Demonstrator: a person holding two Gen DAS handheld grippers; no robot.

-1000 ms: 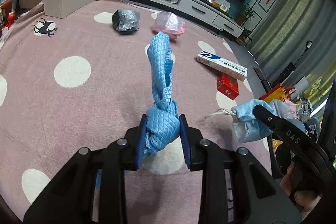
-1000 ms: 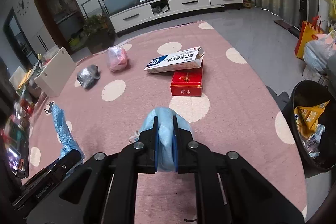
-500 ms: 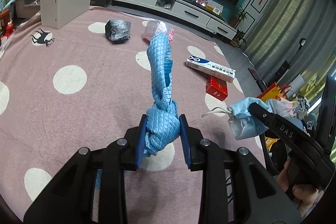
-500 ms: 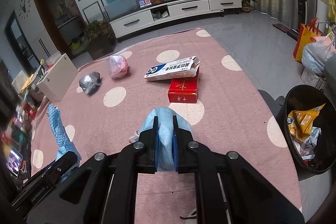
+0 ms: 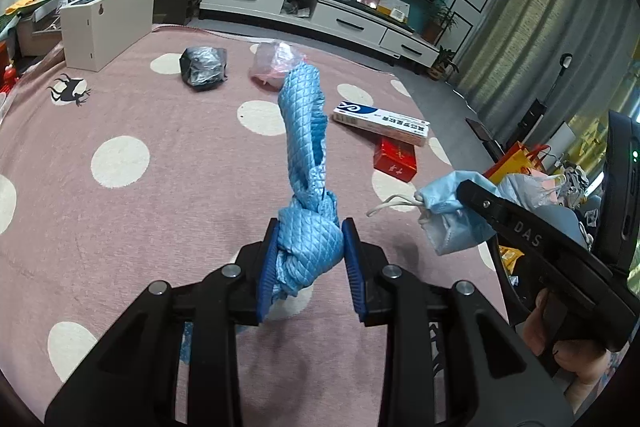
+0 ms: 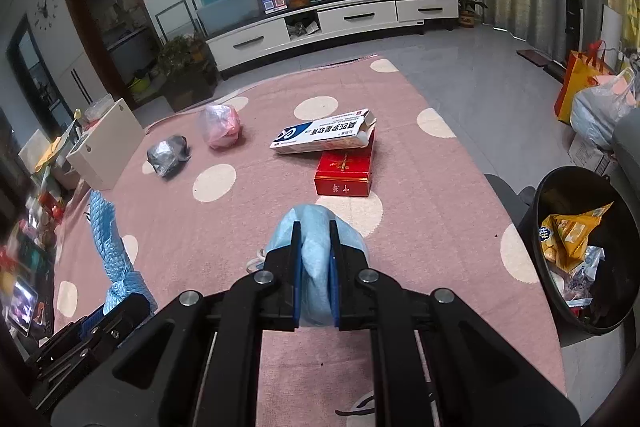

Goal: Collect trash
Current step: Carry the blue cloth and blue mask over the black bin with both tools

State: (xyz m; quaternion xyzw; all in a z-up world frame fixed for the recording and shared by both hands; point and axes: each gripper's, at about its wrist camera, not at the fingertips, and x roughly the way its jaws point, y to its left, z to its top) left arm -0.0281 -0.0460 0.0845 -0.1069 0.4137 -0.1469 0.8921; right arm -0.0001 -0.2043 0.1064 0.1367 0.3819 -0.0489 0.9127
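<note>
My left gripper (image 5: 308, 255) is shut on a knotted blue quilted cloth (image 5: 306, 147) that stands up above the pink dotted rug (image 5: 160, 187); the cloth also shows in the right wrist view (image 6: 110, 251). My right gripper (image 6: 315, 267) is shut on a crumpled light-blue face mask (image 6: 316, 247), also seen in the left wrist view (image 5: 448, 215). A black trash bin (image 6: 588, 247) with wrappers inside stands at the right, off the rug. On the rug lie a white-blue box (image 6: 324, 135), a red box (image 6: 346, 173), a pink bag (image 6: 220, 125) and a grey bag (image 6: 168, 155).
A white cabinet (image 5: 108, 23) stands at the rug's far left. A TV bench (image 6: 332, 23) runs along the back wall. An orange shopping bag (image 6: 580, 87) and a full plastic bag (image 6: 600, 111) sit on the grey floor at the right.
Both grippers have risen and pulled back a little with their loads; the rug items look farther away. The bin shows more fully at the right.
</note>
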